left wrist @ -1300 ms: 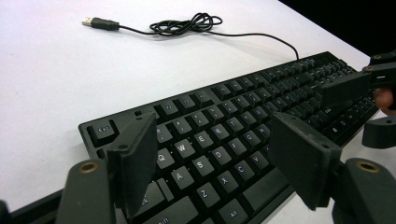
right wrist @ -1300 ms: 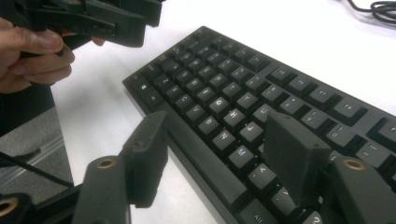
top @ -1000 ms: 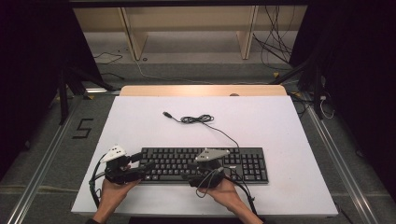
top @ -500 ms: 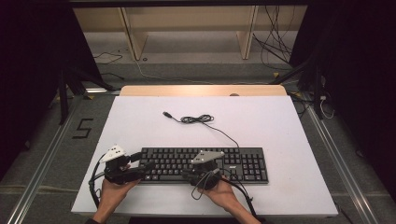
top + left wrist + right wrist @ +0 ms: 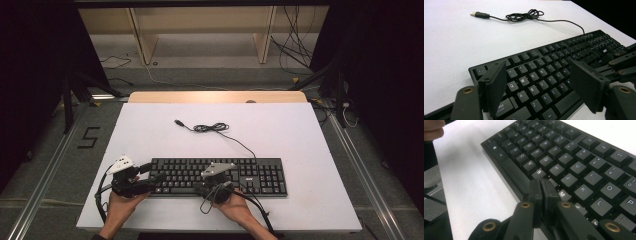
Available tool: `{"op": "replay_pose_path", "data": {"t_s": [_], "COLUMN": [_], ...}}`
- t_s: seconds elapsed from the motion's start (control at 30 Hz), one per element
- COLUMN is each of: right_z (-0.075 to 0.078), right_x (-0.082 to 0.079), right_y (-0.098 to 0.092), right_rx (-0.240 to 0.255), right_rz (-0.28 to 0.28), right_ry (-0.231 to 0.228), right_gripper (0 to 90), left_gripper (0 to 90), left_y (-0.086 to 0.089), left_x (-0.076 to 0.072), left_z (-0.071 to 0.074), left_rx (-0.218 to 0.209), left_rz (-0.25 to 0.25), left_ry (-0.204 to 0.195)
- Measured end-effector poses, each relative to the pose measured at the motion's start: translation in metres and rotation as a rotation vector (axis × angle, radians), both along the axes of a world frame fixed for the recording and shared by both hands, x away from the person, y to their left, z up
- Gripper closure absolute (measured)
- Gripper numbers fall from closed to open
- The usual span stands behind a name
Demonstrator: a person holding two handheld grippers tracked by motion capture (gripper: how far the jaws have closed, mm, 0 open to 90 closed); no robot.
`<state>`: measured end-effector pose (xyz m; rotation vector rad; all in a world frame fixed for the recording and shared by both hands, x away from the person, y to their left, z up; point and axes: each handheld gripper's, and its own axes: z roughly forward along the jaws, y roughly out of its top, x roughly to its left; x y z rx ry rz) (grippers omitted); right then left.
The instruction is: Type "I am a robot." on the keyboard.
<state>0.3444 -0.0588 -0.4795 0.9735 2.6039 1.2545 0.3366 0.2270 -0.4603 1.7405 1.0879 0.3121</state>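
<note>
Over the keyboard (image 5: 579, 167), right hand-held gripper (image 5: 541, 185) pinched together, empty; left hand-held gripper (image 5: 537, 82) gapes wide.

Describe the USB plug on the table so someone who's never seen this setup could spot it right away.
Start at the white table and find the black keyboard near its front edge. A thin black cable leaves the keyboard's back edge, bunches into a small tangle, then ends in the USB plug: the one silver-tipped piece, lying alone on bare tabletop.

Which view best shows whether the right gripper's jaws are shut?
The right gripper view: the right gripper has its pads pressed together, empty, over the keyboard. The high view shows its body from above; the left gripper view catches its linkage.
</note>
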Motion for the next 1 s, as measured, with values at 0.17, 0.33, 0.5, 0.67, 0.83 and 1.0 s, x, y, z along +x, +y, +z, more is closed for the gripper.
{"op": "replay_pose_path", "data": {"t_s": [0.17,0.33,0.5,0.67,0.83,1.0], "right_z": [-0.002,-0.005,-0.005,-0.003,0.003,0.006], "right_x": [0.0,0.0,-0.001,0.0,0.0,0.001], "right_y": [0.001,0.003,0.003,0.0,-0.005,-0.01], "right_rx": [-0.014,-0.034,-0.035,-0.003,0.052,0.07], "right_rz": [0.0,0.01,0.006,-0.003,-0.005,-0.011], "right_ry": [-0.006,-0.011,-0.011,0.009,-0.003,-0.004], "right_gripper": [90.0,90.0,90.0,84.9,79.4,70.5], "left_gripper": [29.5,29.5,29.6,29.5,29.6,29.5], "left_y": [0.0,0.0,0.0,0.0,0.0,0.0], "left_x": [0.0,0.0,0.0,0.0,0.0,0.001], "left_z": [0.0,0.0,0.0,0.0,0.0,0.0], "left_rx": [0.0,0.0,0.002,0.003,0.003,0.0], "left_rz": [0.0,0.0,0.0,0.0,0.0,-0.001], "left_ry": [-0.001,0.0,0.0,0.001,0.002,0.004]}}
